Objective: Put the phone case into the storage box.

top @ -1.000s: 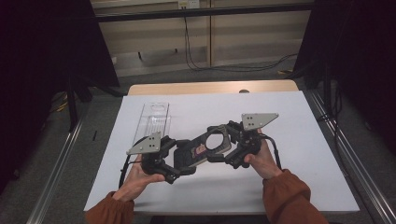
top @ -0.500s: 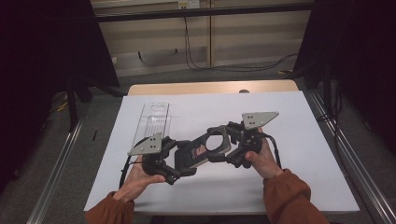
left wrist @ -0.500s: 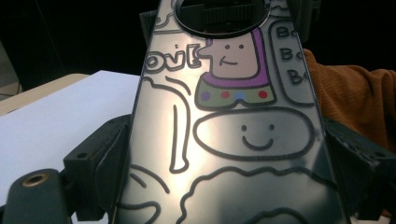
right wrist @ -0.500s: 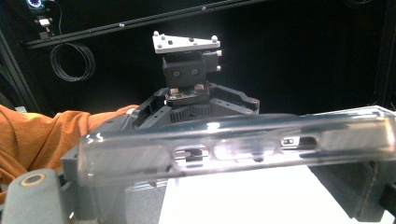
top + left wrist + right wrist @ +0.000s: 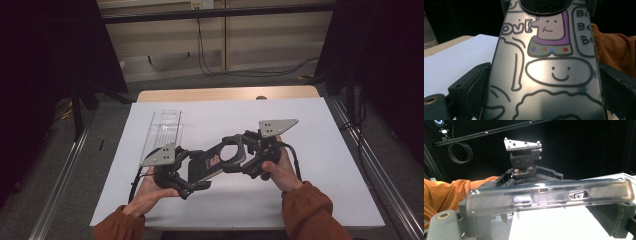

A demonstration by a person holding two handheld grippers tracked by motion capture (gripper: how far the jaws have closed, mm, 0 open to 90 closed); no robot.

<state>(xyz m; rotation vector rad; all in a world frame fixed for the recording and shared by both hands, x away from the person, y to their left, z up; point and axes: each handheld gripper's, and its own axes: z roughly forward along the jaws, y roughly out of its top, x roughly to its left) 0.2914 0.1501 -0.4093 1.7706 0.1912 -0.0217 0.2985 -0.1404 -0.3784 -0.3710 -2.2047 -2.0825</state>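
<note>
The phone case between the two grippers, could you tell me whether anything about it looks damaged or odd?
Nothing stands out: the phone case looks intact, held above the table between the left gripper and right gripper, its cartoon print unmarked.

Both forearms, in orange sleeves, are coming in from the bottom of the high view. The left hand (image 5: 150, 192) is gripping the left gripper (image 5: 192, 172), pointing it up and to the right; its jaws have just been opening, standing wide at either side of the case (image 5: 549, 75). The right hand (image 5: 280, 170) is holding the right gripper (image 5: 235, 152), pointing it left toward the other, its jaws standing wide around the case's edge.
</note>
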